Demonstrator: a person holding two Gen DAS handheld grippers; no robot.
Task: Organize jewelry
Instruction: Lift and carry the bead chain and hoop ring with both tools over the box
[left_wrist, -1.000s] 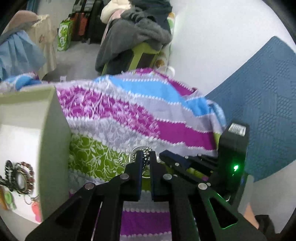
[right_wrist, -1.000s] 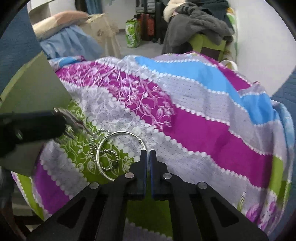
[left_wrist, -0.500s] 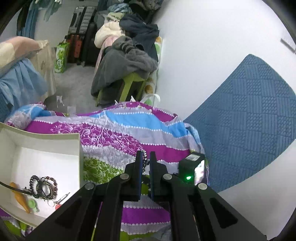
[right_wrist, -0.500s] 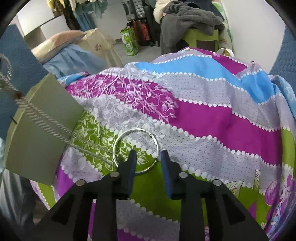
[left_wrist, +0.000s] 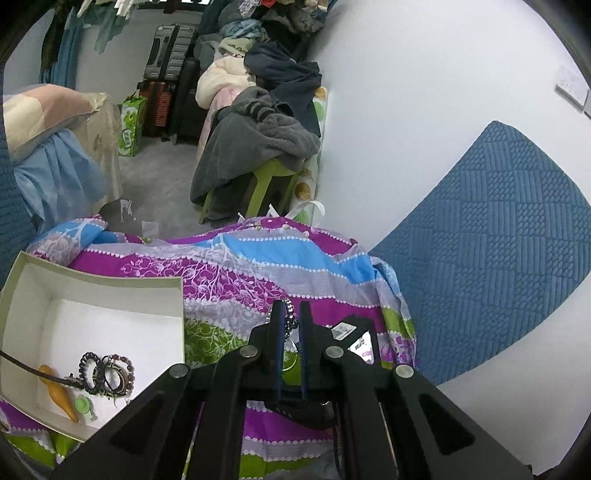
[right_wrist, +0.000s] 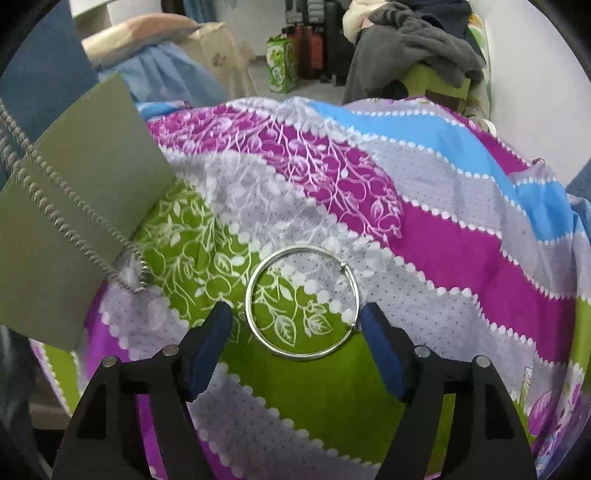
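Striped purple, blue, grey and green leaf-print cotton bedsheet (right_wrist: 424, 236) fills the scene. On it, at left, sits the shallow white cardboard box (left_wrist: 173, 295), holding dark beaded bracelets (left_wrist: 105, 373), an orange tapered piece (left_wrist: 61, 397) and a small green piece (left_wrist: 83, 406). Right gripper (right_wrist: 295, 325) hovers low over the sheet, jaws spread wide, flanking the thin silver metal hoop bangle (right_wrist: 301, 301) lying flat between its blue pads, apparently not touching it. Left gripper (left_wrist: 290, 321) is raised above the bed, jaws pinched on a silver bead chain (left_wrist: 289, 314), which dangles beside the box (right_wrist: 74, 225) in the right view.
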